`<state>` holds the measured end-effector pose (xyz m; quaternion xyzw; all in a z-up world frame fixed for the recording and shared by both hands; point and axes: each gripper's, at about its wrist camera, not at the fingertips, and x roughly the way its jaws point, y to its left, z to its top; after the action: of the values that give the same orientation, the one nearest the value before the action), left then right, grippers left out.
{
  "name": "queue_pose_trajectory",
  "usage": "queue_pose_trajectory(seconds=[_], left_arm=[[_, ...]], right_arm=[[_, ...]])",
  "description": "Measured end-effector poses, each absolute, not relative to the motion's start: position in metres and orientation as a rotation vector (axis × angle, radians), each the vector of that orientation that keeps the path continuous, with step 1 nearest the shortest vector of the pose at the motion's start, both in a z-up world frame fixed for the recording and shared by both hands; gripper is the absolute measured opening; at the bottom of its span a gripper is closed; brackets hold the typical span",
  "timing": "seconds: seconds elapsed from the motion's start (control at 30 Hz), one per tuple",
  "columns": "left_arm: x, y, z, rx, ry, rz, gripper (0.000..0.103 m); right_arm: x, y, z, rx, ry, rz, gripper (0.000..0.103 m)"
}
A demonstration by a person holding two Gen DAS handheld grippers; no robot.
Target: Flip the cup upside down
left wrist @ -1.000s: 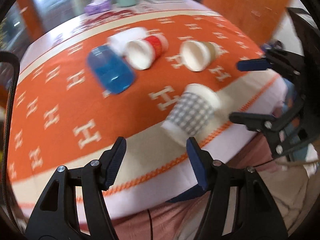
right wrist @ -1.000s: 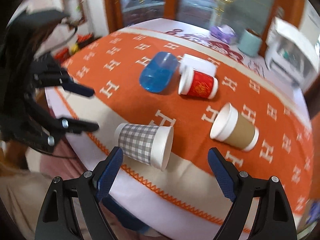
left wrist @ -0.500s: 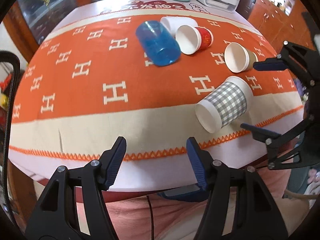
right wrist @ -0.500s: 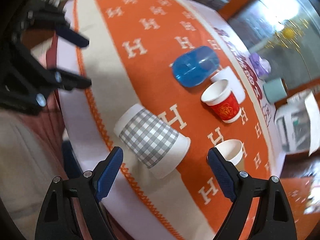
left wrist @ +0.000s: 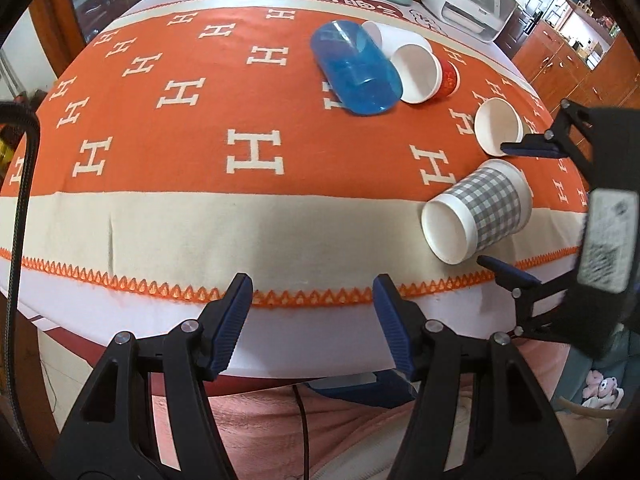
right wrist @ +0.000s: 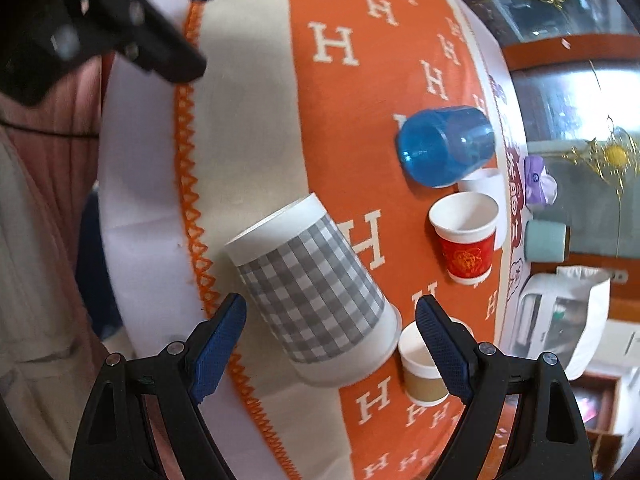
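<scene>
Right gripper [right wrist: 330, 334] astride empty checked cup [right wrist: 312, 292]

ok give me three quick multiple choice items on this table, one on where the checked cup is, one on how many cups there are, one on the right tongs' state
1. Where does the grey checked cup lie?
A. near the cloth's front edge
B. beside the tissue box
C. on the printer

2. How many cups lie on the orange cloth?
A. three
B. five
C. seven

3. What state are the right tongs in?
A. shut on the cup
B. open, either side of the cup
C. shut and empty

Answers: 1 A, it lies on its side on the beige border by the zigzag trim. 2 B, checked, blue cup, red cup, white cup and brown cup. 3 B, a gap shows on both sides of the cup.
</scene>
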<state>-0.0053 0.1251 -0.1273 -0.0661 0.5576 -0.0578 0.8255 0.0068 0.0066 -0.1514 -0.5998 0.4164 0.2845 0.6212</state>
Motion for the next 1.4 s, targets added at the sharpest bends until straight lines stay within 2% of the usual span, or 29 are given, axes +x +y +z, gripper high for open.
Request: queue_pose_trajectory(seconds=[0.1, 0.17, 0.37, 0.47, 0.7, 0.93, 1.17, 1.4], left_arm=[[-0.003, 0.128, -0.13, -0.148, 1.19, -0.121, 0.06], [-0.001, 0.129, -0.132, -0.15, 1.197, -0.12, 0.06], [0.007, 0.129, -0.133, -0.149, 1.2, -0.117, 0.06], [0.012, 0.129, -0.127, -0.142, 1.185, -0.123, 0.06], [0.028, 0.13, -0.104, -0.161, 1.108, -0.128, 0.06], [0.045, 0.126, -0.084, -0.232, 1.006, -0.13, 0.06], [0.057, 0.116, -0.09, -0.273, 0.999, -0.118, 0.06], [0.061, 0.108, -0.096, -0.259, 0.988, -0.107, 0.06]], right_arm=[[0.011, 0.013, -0.165, -1.414, 0.977, 0.656, 0.086], [0.016, 0.018, -0.175, -1.433, 0.999, 0.653, 0.078], [0.035, 0.021, -0.186, -1.422, 1.029, 0.624, 0.074], [0.057, 0.012, -0.165, -1.275, 1.076, 0.622, 0.074], [0.134, -0.045, -0.12, -0.575, 1.205, 0.616, 0.074], [0.159, -0.105, -0.128, 0.023, 1.064, 0.544, 0.074], [0.134, -0.115, -0.155, 0.243, 0.926, 0.444, 0.074], [0.125, -0.113, -0.176, 0.235, 0.912, 0.431, 0.074]])
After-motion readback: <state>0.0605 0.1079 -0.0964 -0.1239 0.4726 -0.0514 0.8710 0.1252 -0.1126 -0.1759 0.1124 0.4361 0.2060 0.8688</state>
